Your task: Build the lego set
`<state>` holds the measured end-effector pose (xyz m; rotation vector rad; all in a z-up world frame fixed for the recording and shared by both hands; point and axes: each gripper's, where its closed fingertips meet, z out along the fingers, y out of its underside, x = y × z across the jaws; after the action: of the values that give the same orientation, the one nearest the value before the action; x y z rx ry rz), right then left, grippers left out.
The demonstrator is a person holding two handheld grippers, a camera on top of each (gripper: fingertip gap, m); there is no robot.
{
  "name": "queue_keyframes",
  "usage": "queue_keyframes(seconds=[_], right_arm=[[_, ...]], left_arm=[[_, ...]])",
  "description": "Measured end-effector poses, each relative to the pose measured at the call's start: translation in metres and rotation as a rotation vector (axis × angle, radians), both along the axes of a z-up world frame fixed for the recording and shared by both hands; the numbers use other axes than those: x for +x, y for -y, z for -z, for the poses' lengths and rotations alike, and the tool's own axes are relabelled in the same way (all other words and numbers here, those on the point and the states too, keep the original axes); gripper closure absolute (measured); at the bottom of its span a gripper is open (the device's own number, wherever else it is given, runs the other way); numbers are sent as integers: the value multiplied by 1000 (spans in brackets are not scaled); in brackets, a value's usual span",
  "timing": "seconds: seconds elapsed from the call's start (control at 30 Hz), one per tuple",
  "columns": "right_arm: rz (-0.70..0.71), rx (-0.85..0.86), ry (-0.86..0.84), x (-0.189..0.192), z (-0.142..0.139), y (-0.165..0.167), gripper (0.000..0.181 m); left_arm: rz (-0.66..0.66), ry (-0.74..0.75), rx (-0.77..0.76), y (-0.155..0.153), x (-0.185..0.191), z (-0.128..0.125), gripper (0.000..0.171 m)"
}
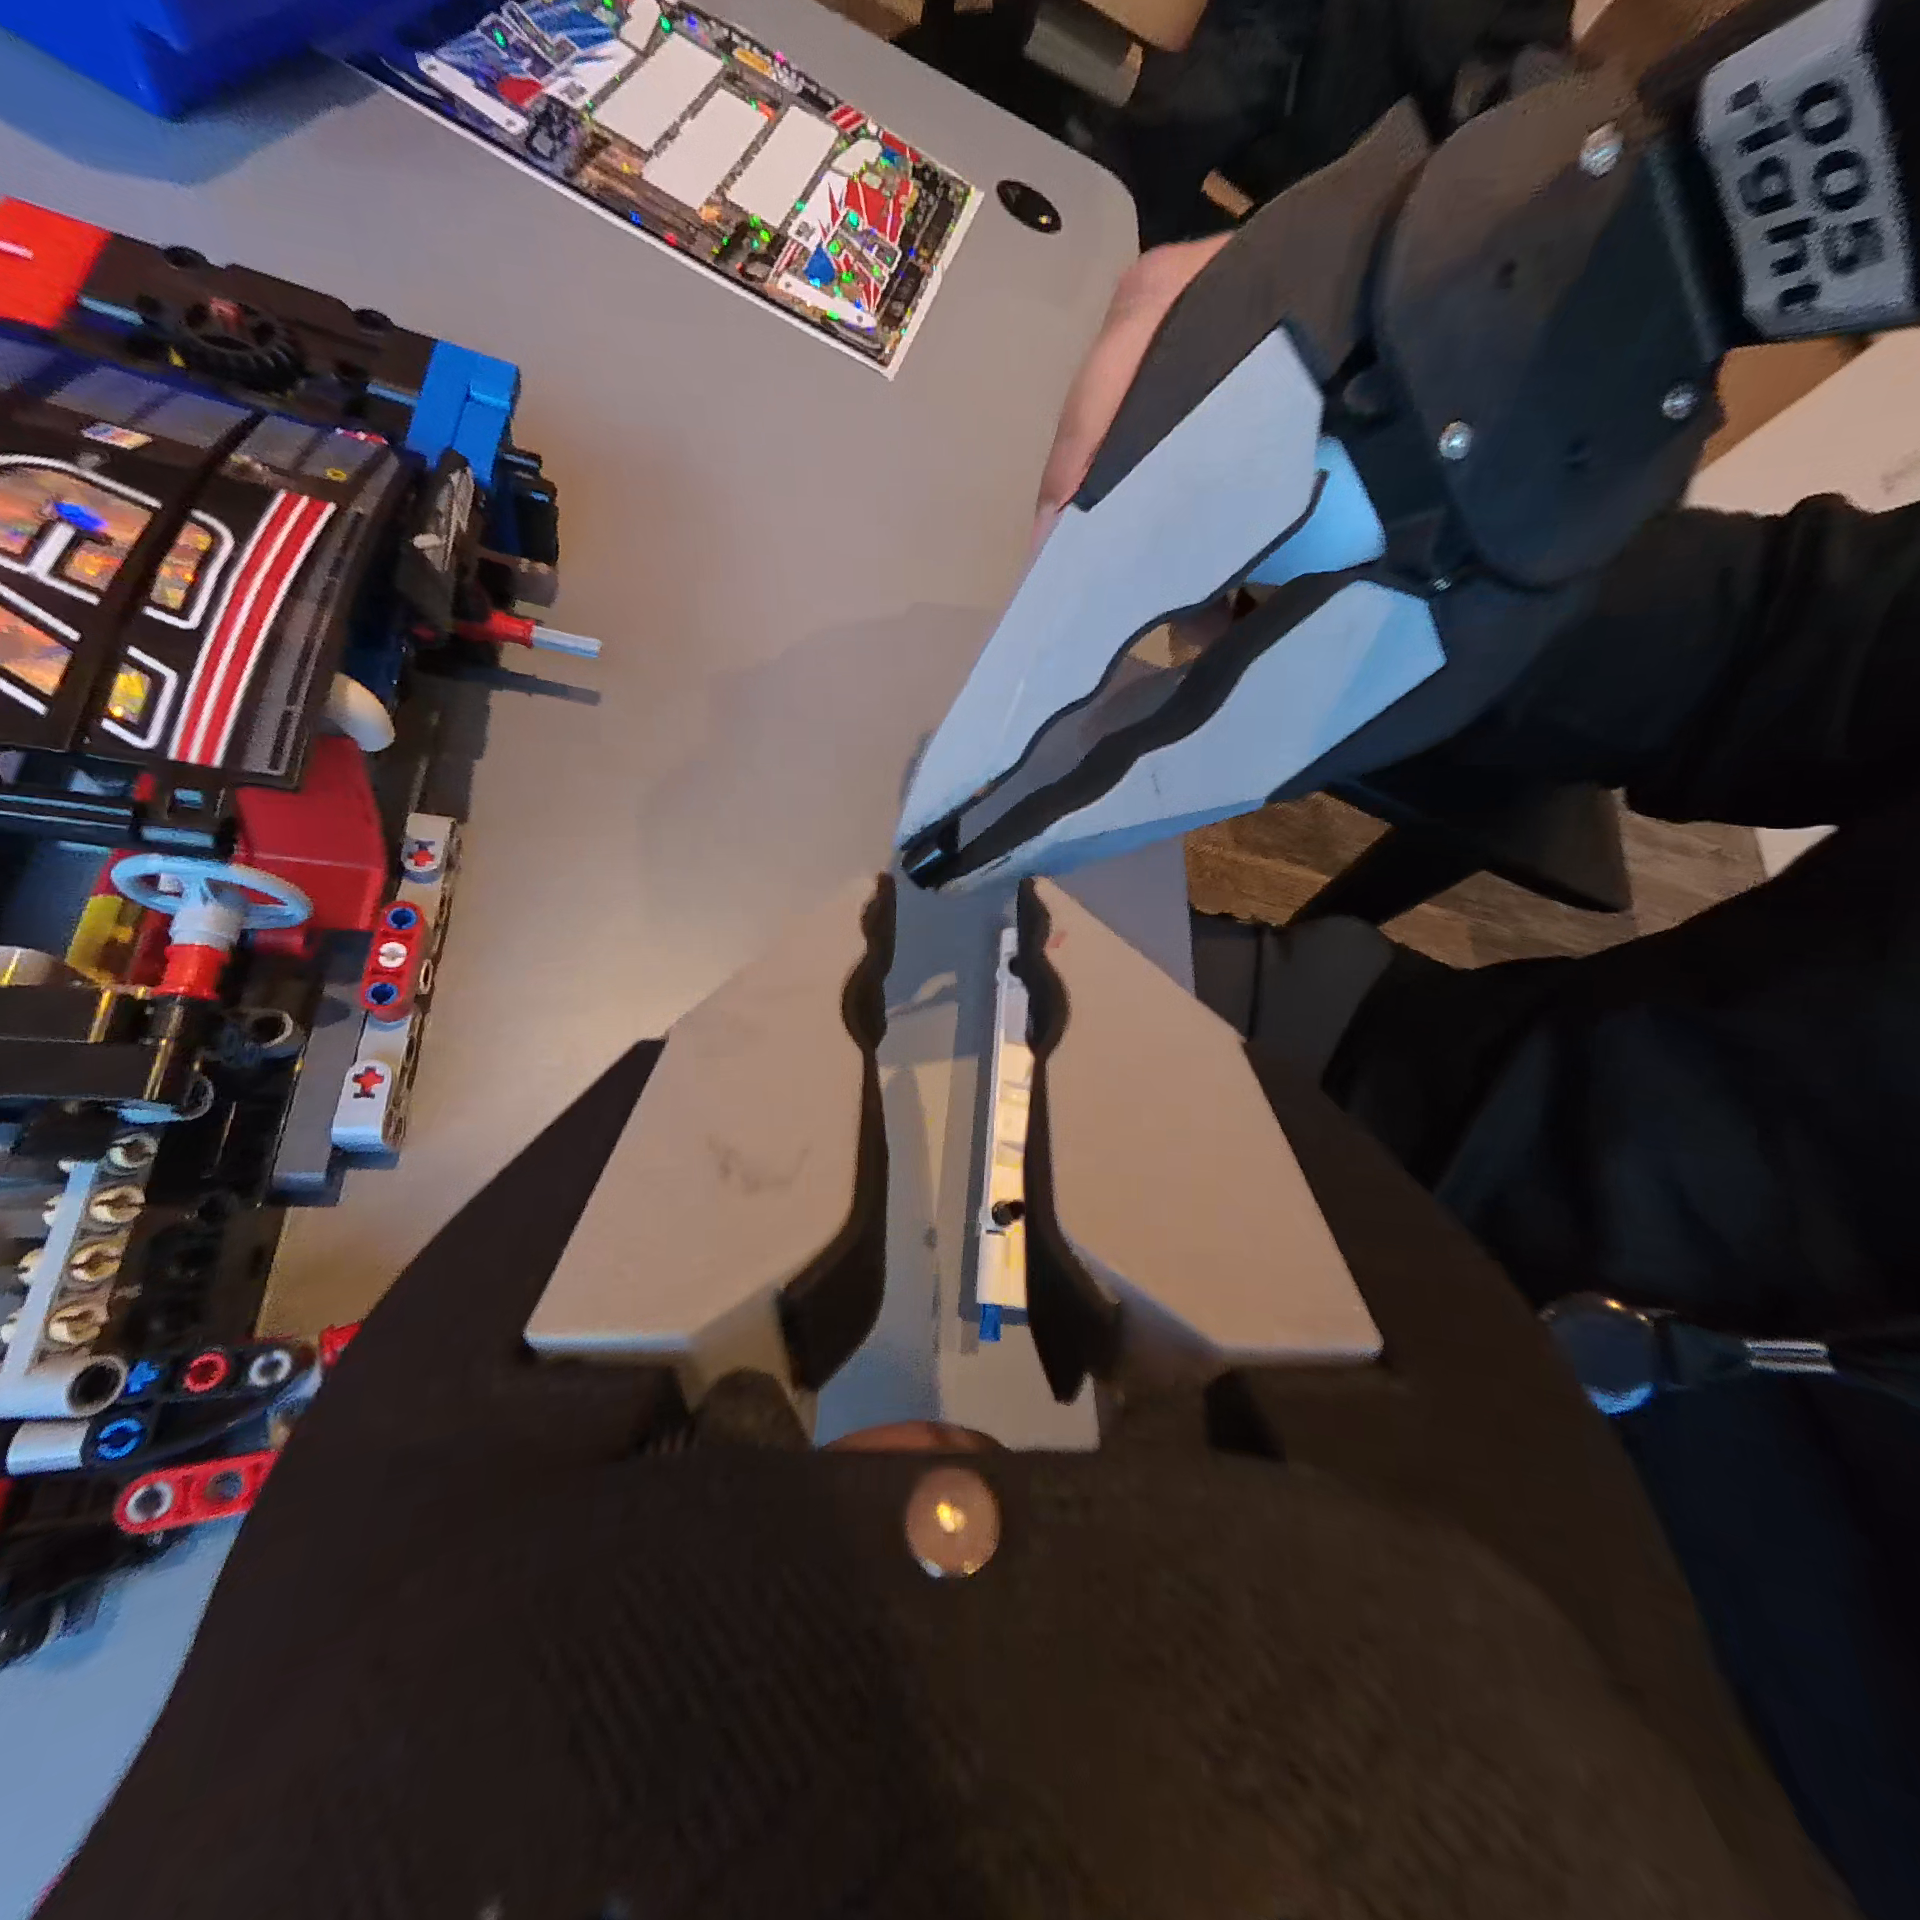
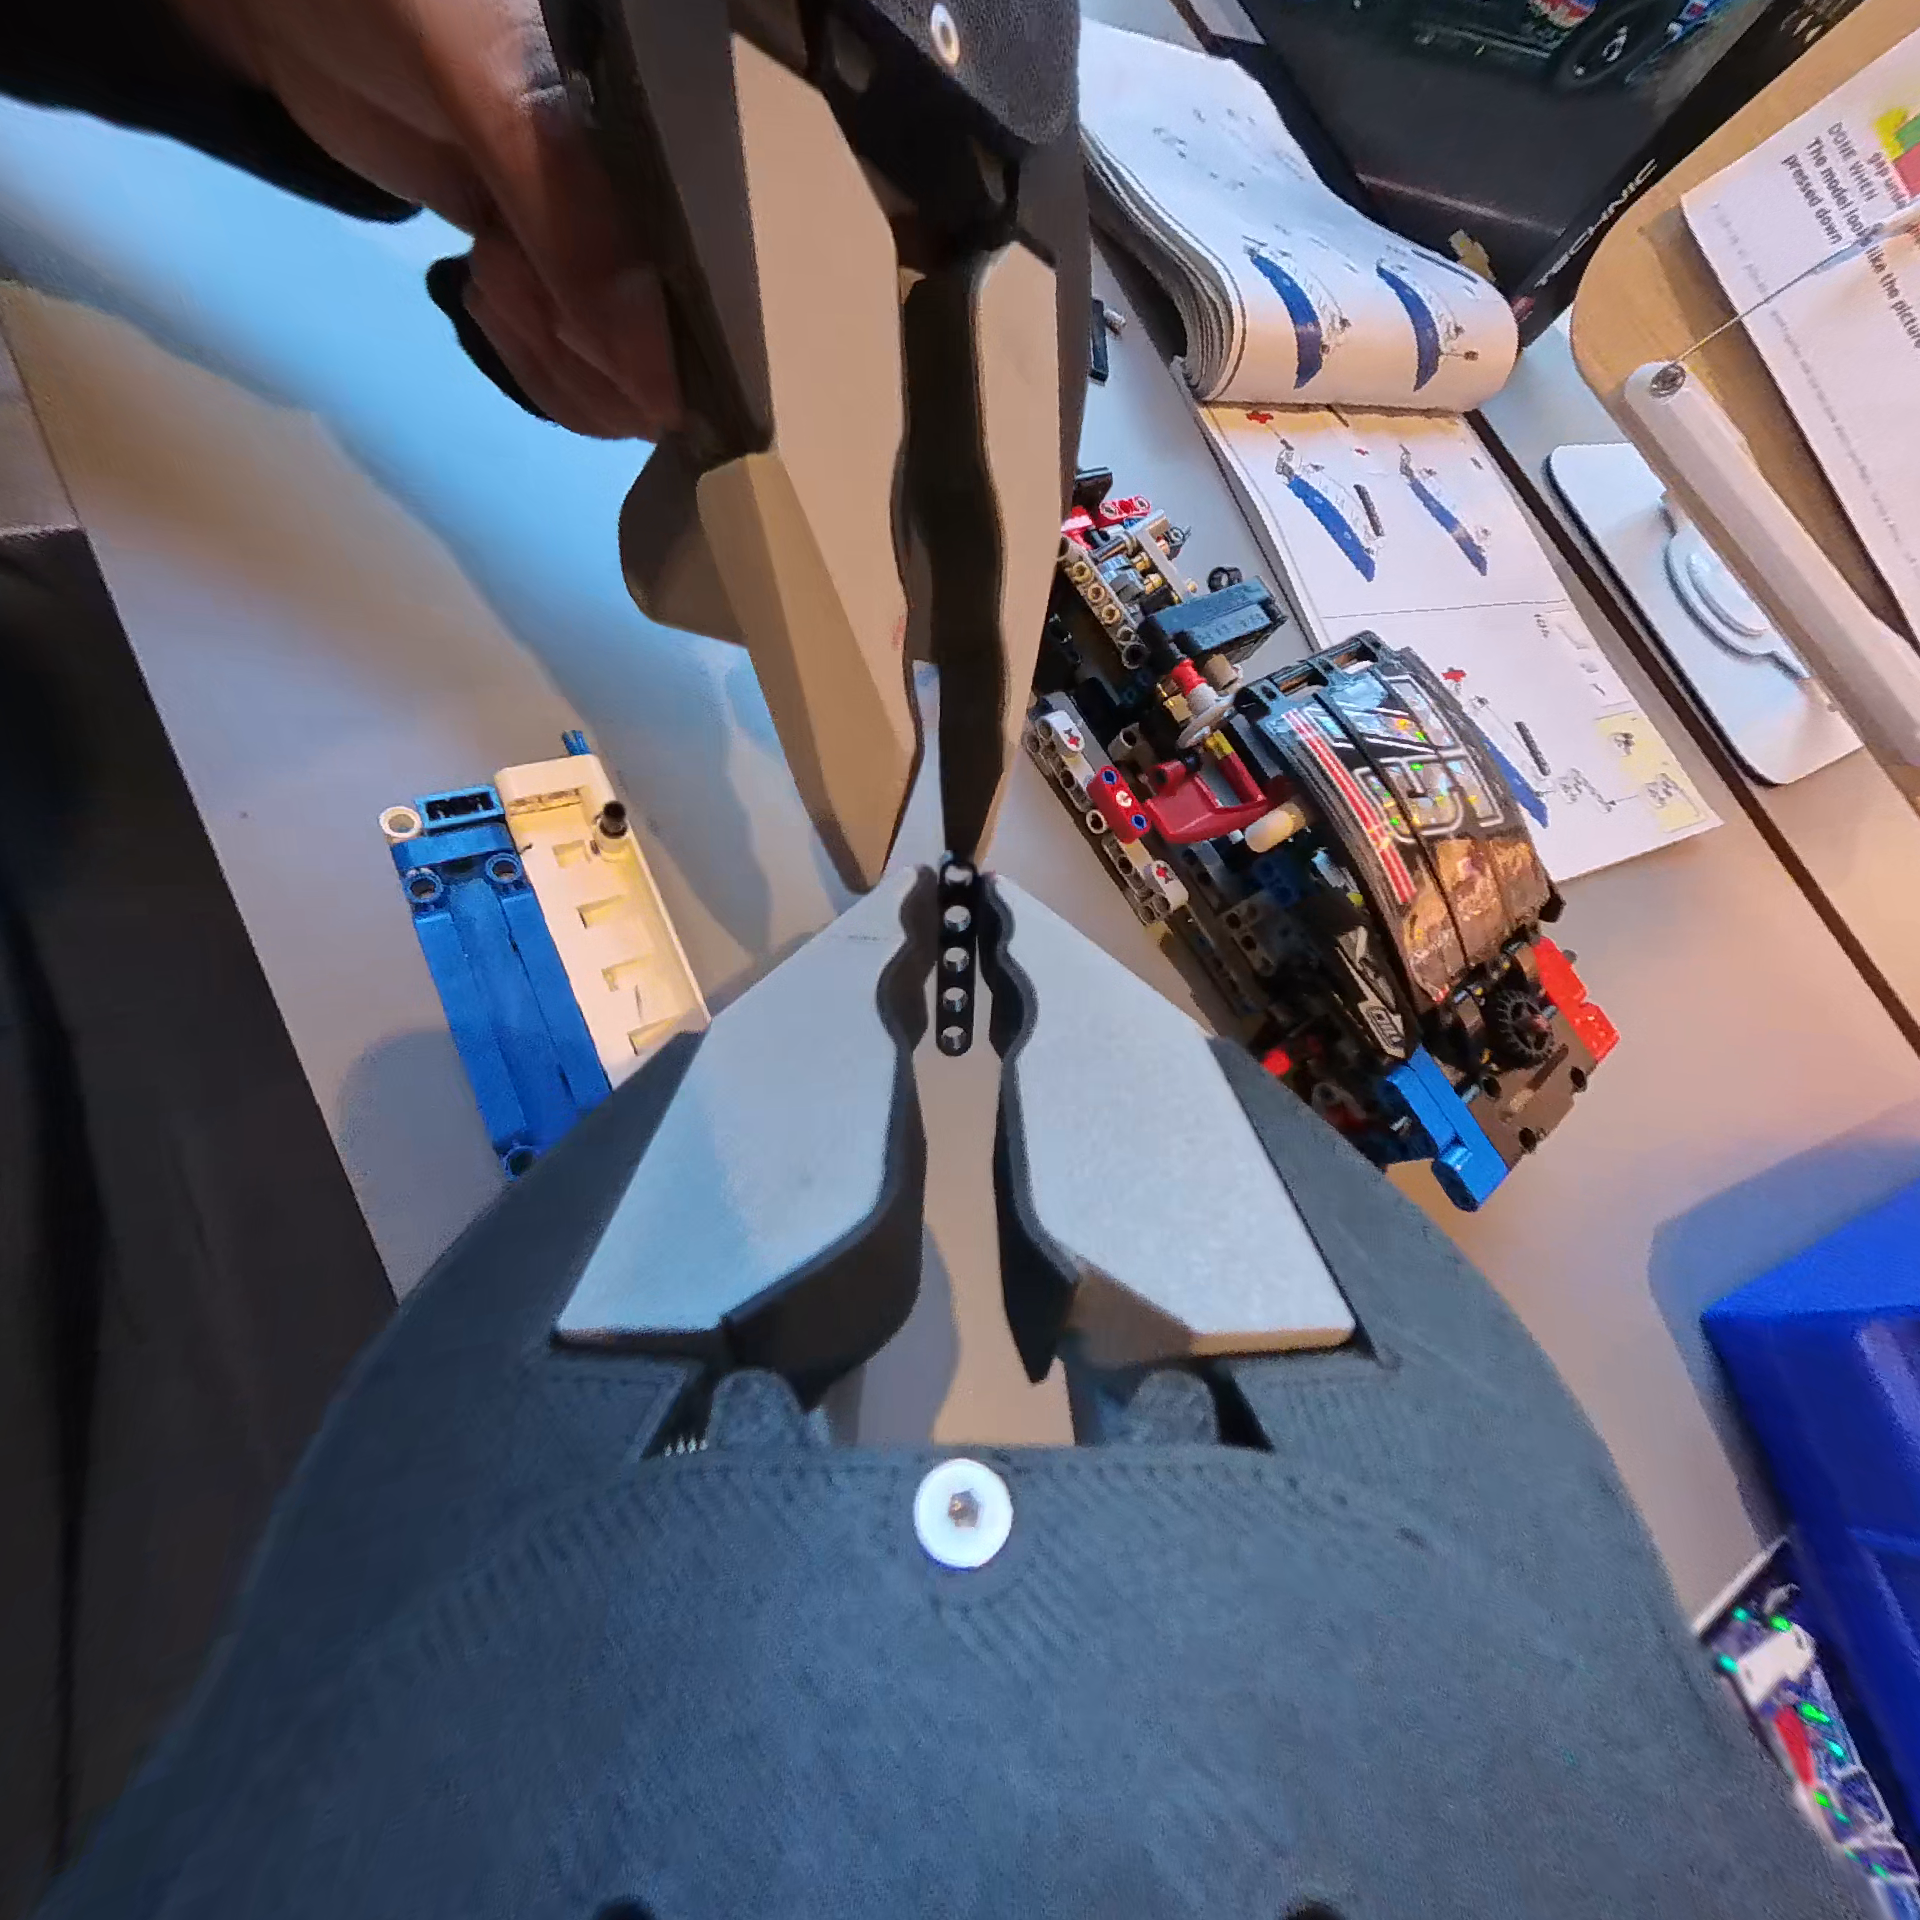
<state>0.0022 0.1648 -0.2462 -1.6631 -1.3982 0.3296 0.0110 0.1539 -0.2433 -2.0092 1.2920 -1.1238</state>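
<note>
Half-built black, red and blue brick car (image 2: pixel 1320 873) on grey bench (image 1: pixel 727 540), wheels absent. Right gripper (image 2: pixel 956 883) fingers clamp short black holed beam (image 2: pixel 955 966); left gripper (image 1: pixel 951 904) fingers parted, empty. Blue-white panel assembly (image 2: pixel 540 935) lies apart, unattached.

Black holed beam (image 2: pixel 954 961), blue-and-white panel (image 2: pixel 540 935), red-striped black car (image 2: pixel 1351 883).

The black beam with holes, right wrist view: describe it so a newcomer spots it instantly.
Start at the right gripper filling the lower frame. Between its jaws sits a thin black beam with a row of round holes. Unlike the blue and white panel assembly on the table, it is held aloft.
</note>
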Motion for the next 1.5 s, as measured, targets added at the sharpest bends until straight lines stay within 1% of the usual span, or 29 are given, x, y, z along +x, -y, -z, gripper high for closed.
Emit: queue_keyframes(seconds=[0.07, 0.27, 0.4, 0.5, 0.6, 0.77, 0.87, 1.0, 1.1, 1.17, 1.2, 1.27, 1.37, 1.4, 1.47, 1.5], right_arm=[[2, 20, 25, 1, 1, 0, 177], [-8, 150, 116, 4, 2, 2, 177], [-34, 188, 117, 3, 2, 7, 177], [-26, 204, 121, 4, 1, 6, 177], [-17, 212, 135, 5, 3, 4, 177], [-4, 265, 174, 6, 6, 1, 177], [-3, 311, 180, 5, 5, 0, 177], [6, 334, 184, 5, 2, -2, 177], [14, 350, 203, 6, 4, -3, 177], [0, 352, 196, 4, 4, 0, 177], [3, 358, 198, 4, 4, 1, 177], [4, 372, 210, 4, 4, 1, 177], [13, 368, 207, 3, 4, 0, 177], [11, 368, 201, 3, 4, 0, 177], [13, 354, 189, 2, 5, 1, 177], [11, 343, 180, 2, 5, 1, 177]], left_arm=[[-1, -7, -3, 1, 1, 3, 153], [5, 60, -125, 3, 3, 1, 151], [-27, 104, -193, -2, 2, -2, 153], [-25, 102, -233, -1, 3, 1, 154], [-31, 113, -212, -4, 4, 3, 154], [-37, 118, -262, -5, 4, 7, 153], [-56, 109, -241, -9, 1, 8, 149], [-55, 110, -233, -9, 2, 5, 148], [-49, 120, -239, -7, 4, 5, 154], [-45, 136, -250, -6, 5, 3, 162], [-44, 142, -260, -6, 6, 3, 162], [-42, 137, -277, -4, 6, 5, 156], [-49, 142, -277, -5, 6, 5, 156], [-50, 139, -277, -6, 6, 6, 156], [-41, 147, -268, -4, 6, 5, 165], [-40, 144, -259, -4, 6, 6, 165]])
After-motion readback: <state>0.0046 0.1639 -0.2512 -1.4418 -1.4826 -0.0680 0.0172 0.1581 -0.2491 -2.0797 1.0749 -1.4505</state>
